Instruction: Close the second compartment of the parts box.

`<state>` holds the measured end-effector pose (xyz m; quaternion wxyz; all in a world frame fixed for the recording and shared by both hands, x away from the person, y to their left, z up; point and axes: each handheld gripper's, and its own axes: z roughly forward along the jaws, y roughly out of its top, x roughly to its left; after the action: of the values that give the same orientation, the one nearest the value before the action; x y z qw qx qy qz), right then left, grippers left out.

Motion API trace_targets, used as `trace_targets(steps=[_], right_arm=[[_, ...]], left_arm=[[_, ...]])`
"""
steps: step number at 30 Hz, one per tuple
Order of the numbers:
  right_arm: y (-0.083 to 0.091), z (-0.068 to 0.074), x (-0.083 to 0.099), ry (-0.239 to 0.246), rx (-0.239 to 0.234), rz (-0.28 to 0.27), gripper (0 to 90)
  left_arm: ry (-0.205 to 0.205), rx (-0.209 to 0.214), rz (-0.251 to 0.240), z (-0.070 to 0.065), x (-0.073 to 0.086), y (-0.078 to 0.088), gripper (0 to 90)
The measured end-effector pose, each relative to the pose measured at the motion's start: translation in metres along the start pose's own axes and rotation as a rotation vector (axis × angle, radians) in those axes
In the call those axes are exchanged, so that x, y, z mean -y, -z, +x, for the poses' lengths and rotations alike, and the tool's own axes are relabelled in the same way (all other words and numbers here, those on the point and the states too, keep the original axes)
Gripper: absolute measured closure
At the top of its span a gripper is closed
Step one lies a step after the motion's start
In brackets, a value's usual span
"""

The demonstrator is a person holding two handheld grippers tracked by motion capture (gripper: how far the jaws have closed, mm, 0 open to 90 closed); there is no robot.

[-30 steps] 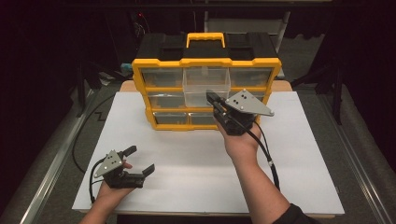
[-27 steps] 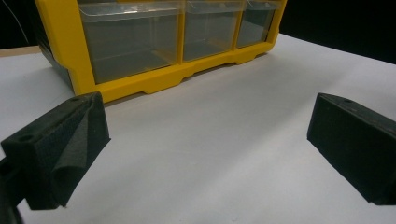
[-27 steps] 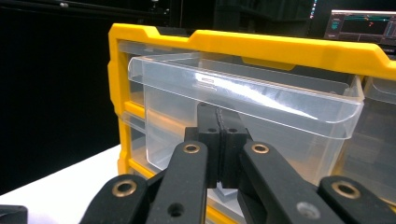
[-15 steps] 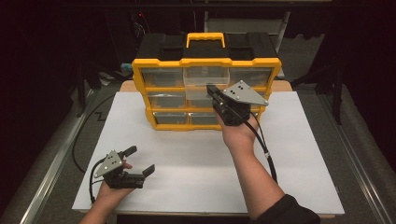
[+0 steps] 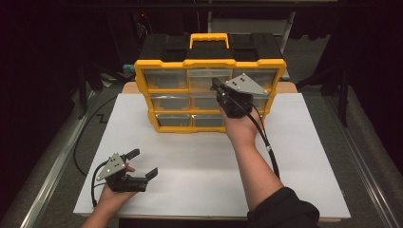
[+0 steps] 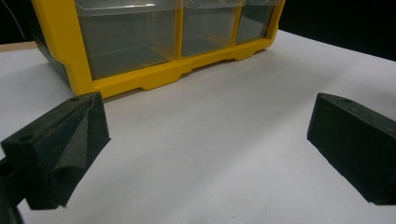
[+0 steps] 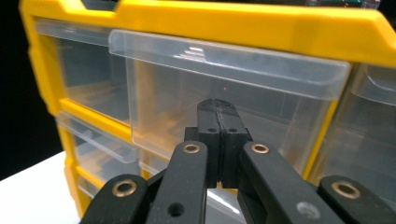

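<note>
Now the right gripper [image 5: 219, 87], its jaws pressed together with nothing between them, sits against the clear front of the top middle drawer [image 5: 205, 80] of a yellow organizer box [image 5: 210, 63]. A second ago that drawer stuck out from the box face as a pale, see-through tub; it now lies almost flush with its neighbours, and the right hand has travelled toward the box with it. In the right gripper view the closed tips [image 7: 218, 116] touch or nearly touch the drawer's front wall [image 7: 224, 100], just under its lip. This suggests the drawer is being pushed shut and the push is nearly finished; whether it is fully seated cannot be told. The left gripper [image 5: 142, 167] rests on the white tabletop [image 5: 199, 156] near the front left corner, jaws spread wide and empty, unmoved, well apart from the box.
</note>
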<state>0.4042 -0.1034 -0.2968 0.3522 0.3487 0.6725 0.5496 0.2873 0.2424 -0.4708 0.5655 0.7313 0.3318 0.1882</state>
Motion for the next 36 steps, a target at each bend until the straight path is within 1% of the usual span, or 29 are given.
trace_targets(steps=[6,10,12,14,17,18,20,22,24,30,33,36], right_arm=[[-0.008,-0.009,0.003,-0.013,0.024,0.026,90.0],[-0.008,-0.011,0.002,-0.006,0.019,0.025,90.0],[-0.008,-0.011,0.002,-0.014,0.015,0.027,90.0],[-0.005,-0.011,0.002,-0.016,0.004,0.031,90.0],[0.004,-0.009,0.005,-0.019,-0.028,0.012,90.0],[0.007,-0.009,0.006,-0.021,-0.038,0.006,88.7],[0.014,-0.009,0.009,-0.025,-0.065,0.008,84.1],[0.023,-0.009,0.013,-0.026,-0.082,0.004,78.3],[0.031,-0.009,0.017,-0.03,-0.098,0.007,71.0],[0.055,-0.015,0.034,-0.064,-0.15,0.006,49.0],[0.066,-0.018,0.046,-0.078,-0.162,0.003,37.5],[0.075,-0.022,0.059,-0.107,-0.173,0.011,27.3]], left_arm=[[-0.001,0.0,0.005,0.0,0.0,0.0,0.3],[-0.002,0.0,0.007,0.0,0.0,0.0,0.3],[-0.004,0.002,0.01,0.0,0.0,0.0,0.3],[-0.002,0.001,0.007,0.0,0.0,0.0,0.3],[-0.003,-0.002,0.01,0.0,0.0,0.0,0.3],[-0.002,-0.002,0.011,0.0,0.001,0.0,0.3],[-0.002,-0.001,0.008,0.0,0.0,0.0,0.3],[-0.005,0.0,0.011,0.0,0.0,0.0,0.3],[-0.003,0.0,0.009,0.0,0.0,-0.001,0.3],[0.0,-0.003,0.009,0.0,0.0,0.0,0.3],[0.0,-0.004,0.01,0.0,0.0,0.0,0.3],[0.0,-0.005,0.011,0.0,0.001,-0.001,0.3]])
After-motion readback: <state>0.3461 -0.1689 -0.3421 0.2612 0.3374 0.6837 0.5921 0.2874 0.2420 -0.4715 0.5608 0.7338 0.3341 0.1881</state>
